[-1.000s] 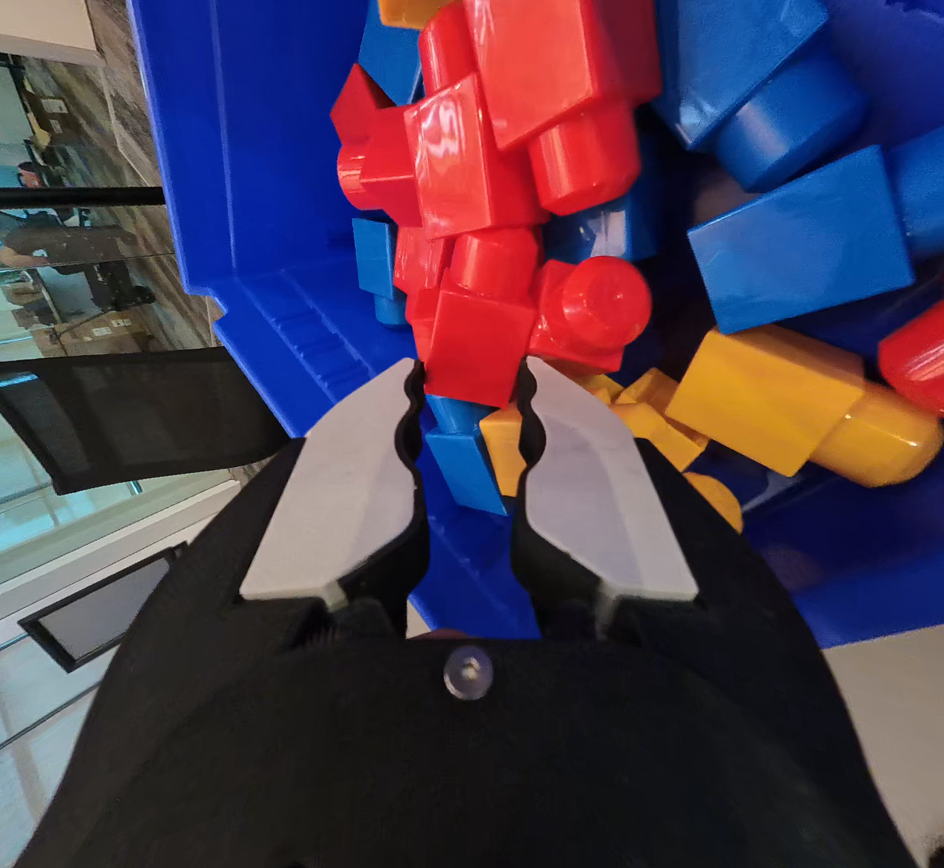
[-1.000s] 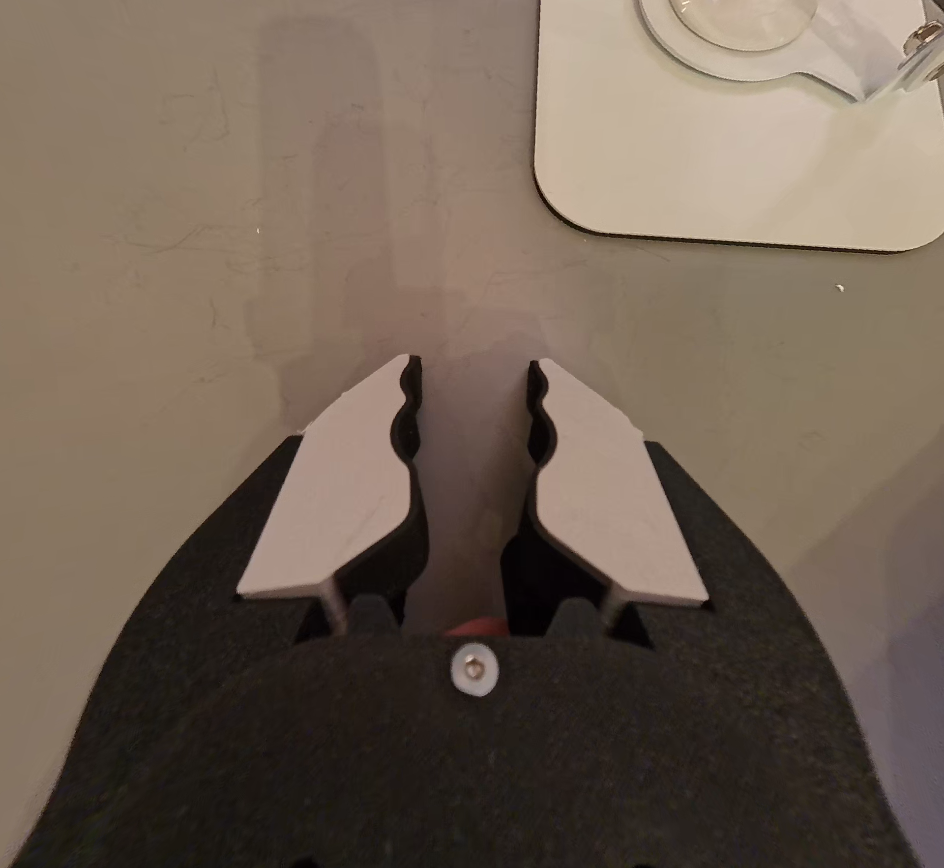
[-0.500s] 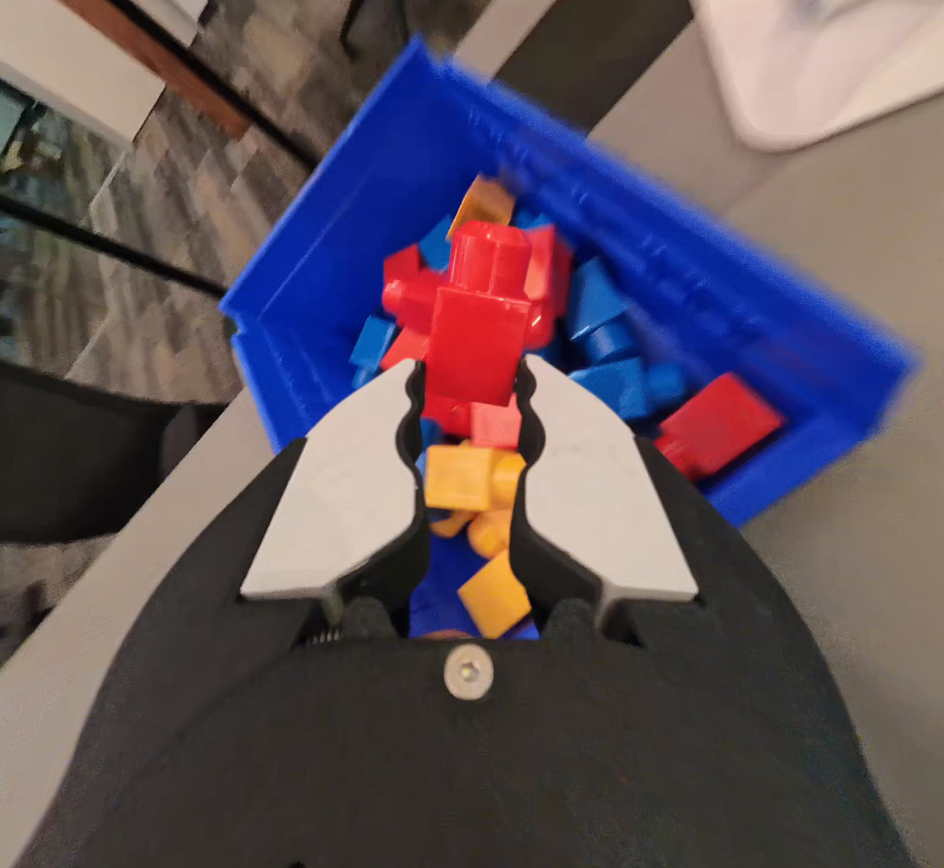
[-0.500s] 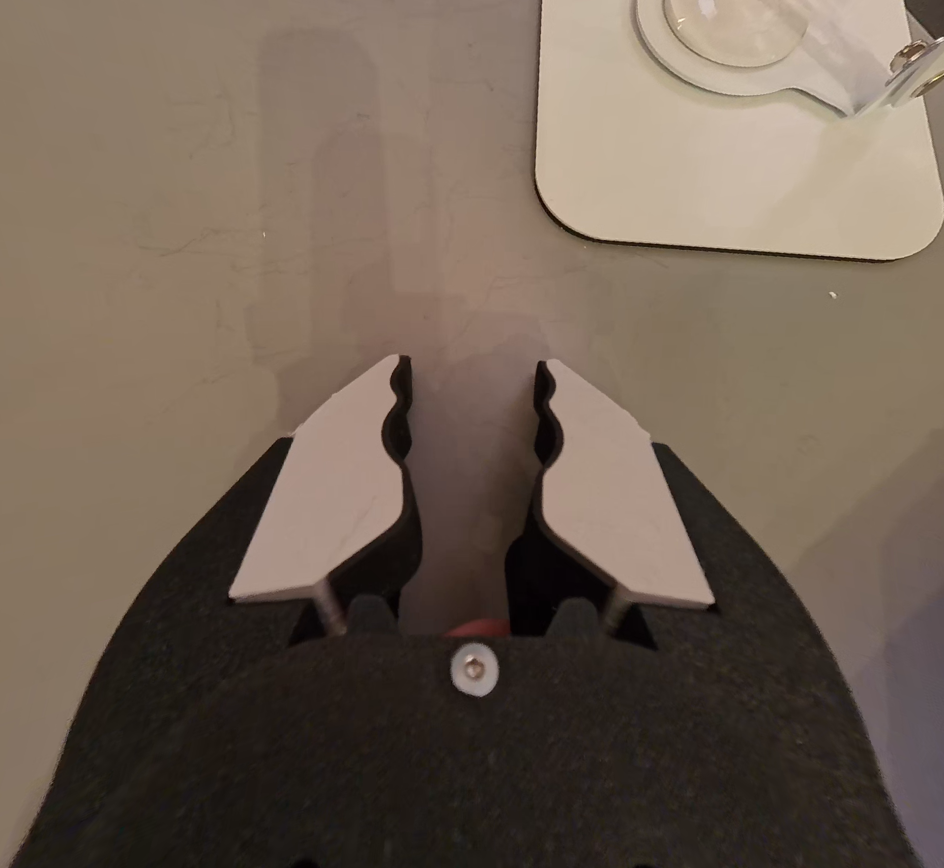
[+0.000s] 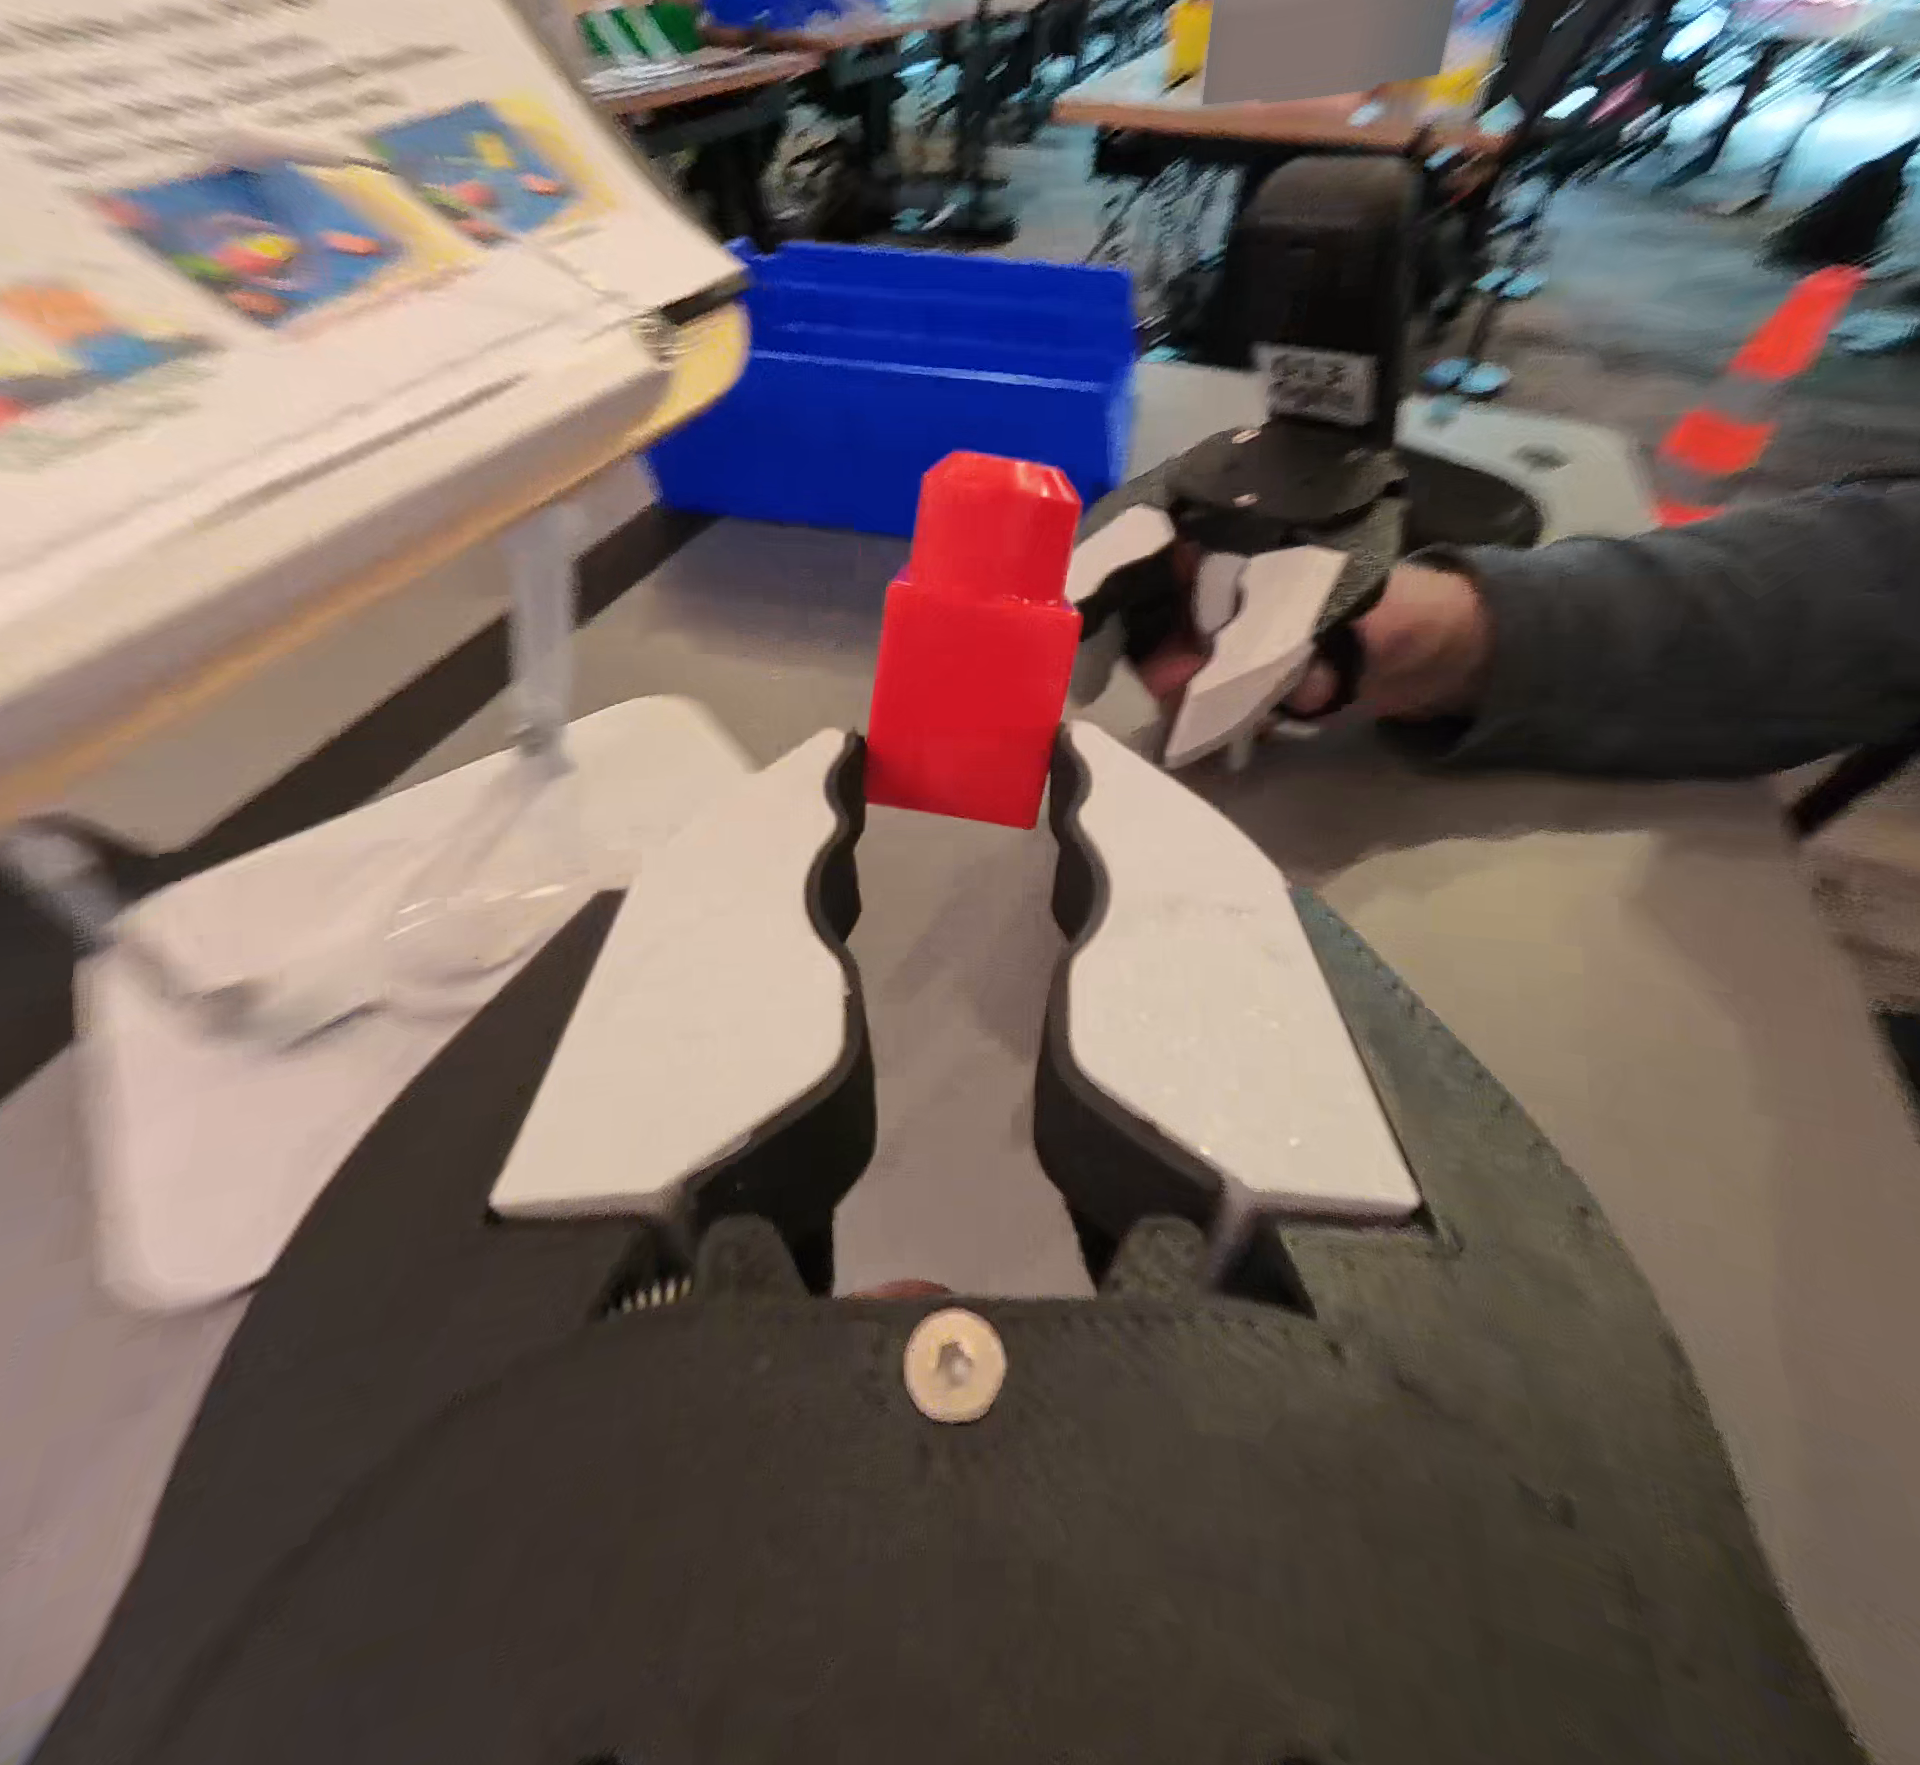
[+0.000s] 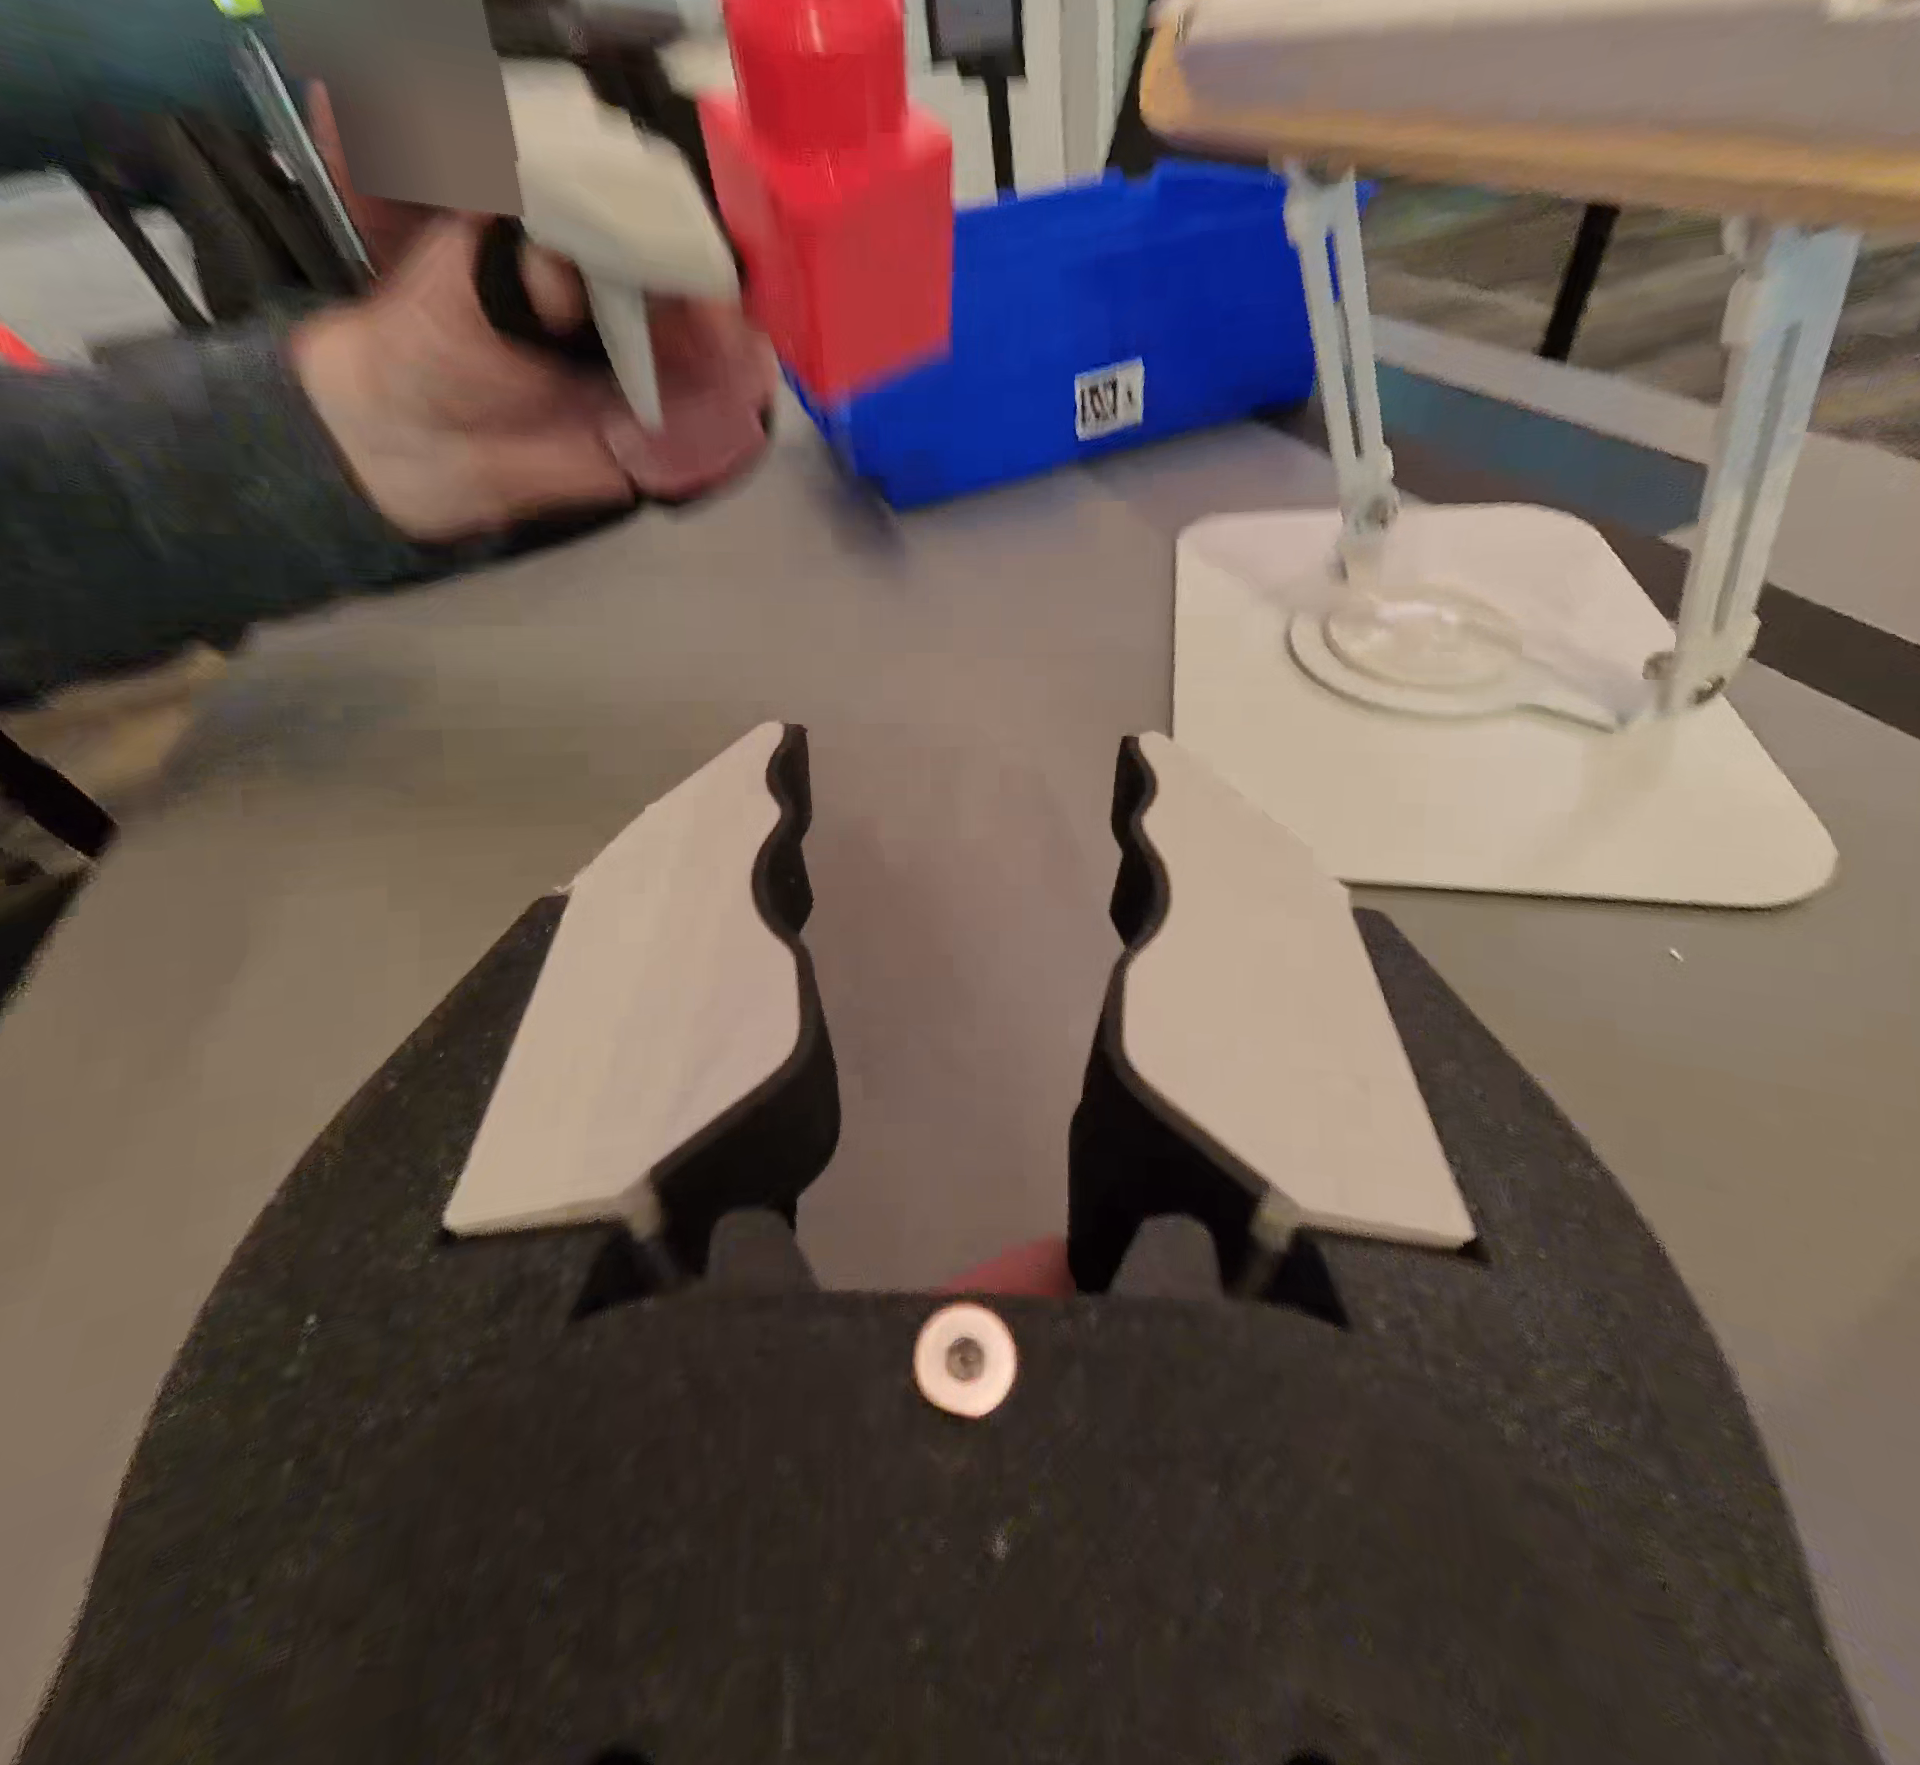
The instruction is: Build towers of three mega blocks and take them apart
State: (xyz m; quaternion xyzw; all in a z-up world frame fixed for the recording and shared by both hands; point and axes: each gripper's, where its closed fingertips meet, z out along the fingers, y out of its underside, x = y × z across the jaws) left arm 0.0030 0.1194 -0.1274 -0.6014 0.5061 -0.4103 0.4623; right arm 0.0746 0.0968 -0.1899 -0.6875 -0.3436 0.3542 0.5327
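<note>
The left tongs are clamped on a red mega block, gripping the lower part of its square body with the round stud pointing up. In the left wrist view, a second ago those tongs were down inside the blue bin, closing on this block among the red, blue and yellow pile; half a second ago the block was lifting clear above the bin. Now the bin stands behind the block, farther off on the grey tabletop, and the block hangs in the air in front of it. Just right of the block, between it and a hand in a dark sleeve, the right tongs show with their fingers apart and nothing between them. A document stand with a printed sheet sits left of the block.

In the right wrist view, the right tongs are apart and empty; they have swung up from looking straight down at the tabletop to facing forward. The red block shows in front of the bin, held in the left tongs, which a hand grips; the stand's white base lies right of the bin.

A first block is out, I judge; no tower stands yet, and this block probably needs setting down or passing to the right tongs.
</note>
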